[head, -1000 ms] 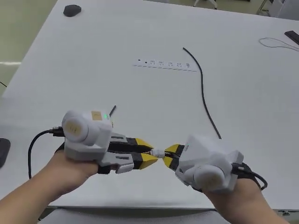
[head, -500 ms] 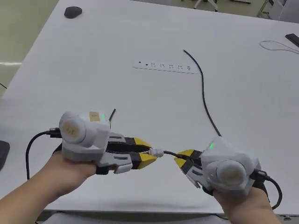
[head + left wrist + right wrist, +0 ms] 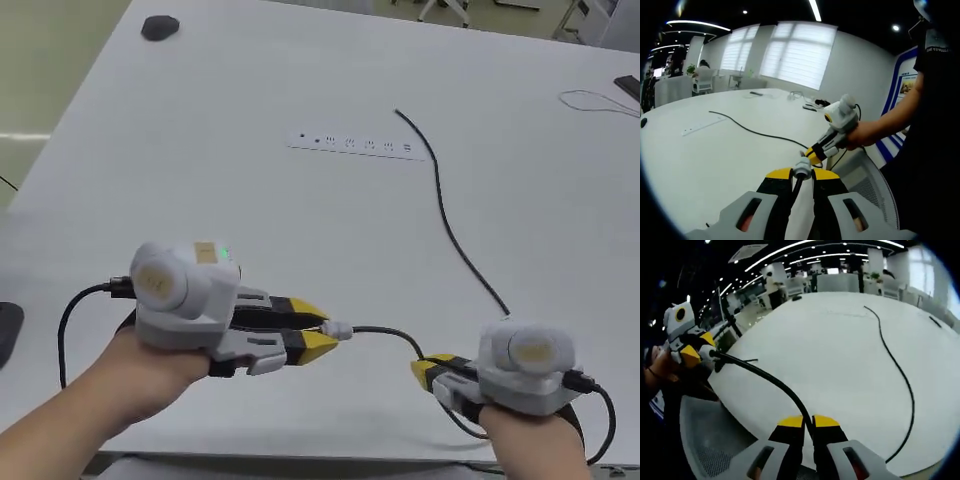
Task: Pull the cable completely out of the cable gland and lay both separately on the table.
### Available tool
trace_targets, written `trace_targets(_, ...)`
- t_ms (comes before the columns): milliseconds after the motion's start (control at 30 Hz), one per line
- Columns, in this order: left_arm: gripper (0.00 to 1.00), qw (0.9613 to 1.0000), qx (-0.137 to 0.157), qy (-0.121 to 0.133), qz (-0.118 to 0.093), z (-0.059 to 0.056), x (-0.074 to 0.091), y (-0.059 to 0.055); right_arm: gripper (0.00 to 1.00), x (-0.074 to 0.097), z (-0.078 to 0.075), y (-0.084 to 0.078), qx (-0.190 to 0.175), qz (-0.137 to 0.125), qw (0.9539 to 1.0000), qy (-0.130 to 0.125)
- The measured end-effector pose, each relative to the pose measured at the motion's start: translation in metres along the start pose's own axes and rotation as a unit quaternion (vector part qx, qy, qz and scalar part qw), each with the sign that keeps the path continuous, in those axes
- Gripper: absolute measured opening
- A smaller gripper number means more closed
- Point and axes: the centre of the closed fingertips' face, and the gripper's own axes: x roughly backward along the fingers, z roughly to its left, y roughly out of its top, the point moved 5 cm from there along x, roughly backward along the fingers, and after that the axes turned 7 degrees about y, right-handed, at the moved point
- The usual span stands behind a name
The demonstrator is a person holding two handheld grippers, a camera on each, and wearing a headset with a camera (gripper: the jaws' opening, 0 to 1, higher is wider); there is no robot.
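The cable gland (image 3: 336, 329), small and pale, is clamped between the yellow-tipped jaws of the left gripper (image 3: 320, 329). It is held well nearer than the power strip (image 3: 348, 144), over the front edge of the white table (image 3: 230, 130). The black cable (image 3: 445, 225) is seated in the gland. From there a short slack arc of it is carried to the right gripper (image 3: 428, 371), whose jaws are closed on it, nearer than the strip and to its right.

Beyond that grip the cable is partly hidden by the right gripper's body. It is then seen lying across the table, past the strip's right end to a free end just beyond it.

A dark rounded object (image 3: 160, 27) lies far beyond the strip to the left, and a thin pale wire (image 3: 590, 98) lies far to its right.

In the left gripper view the gland (image 3: 802, 167) is seen pinched at the jaw tips, with the right gripper (image 3: 812, 152) just beyond it.
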Motion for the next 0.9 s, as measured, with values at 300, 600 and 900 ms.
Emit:
trace_targets(300, 0.15, 0.9998, 0.019, 0.001, -0.005, 0.000, 0.003, -0.002, 0.01, 0.000, 0.006, -0.001, 0.051, 0.005, 0.9987, 0.005)
trace_targets(600, 0.15, 0.9998, 0.015, 0.008, -0.005, 0.002, 0.005, -0.002, 0.03, 0.009, 0.007, 0.000, 0.057, -0.001, 0.9983, 0.010)
trace_targets(900, 0.15, 0.9998, 0.017, 0.007, -0.006, 0.003, 0.006, -0.003, 0.18, 0.029, 0.022, 0.011, 0.076, -0.020, 0.9963, 0.033)
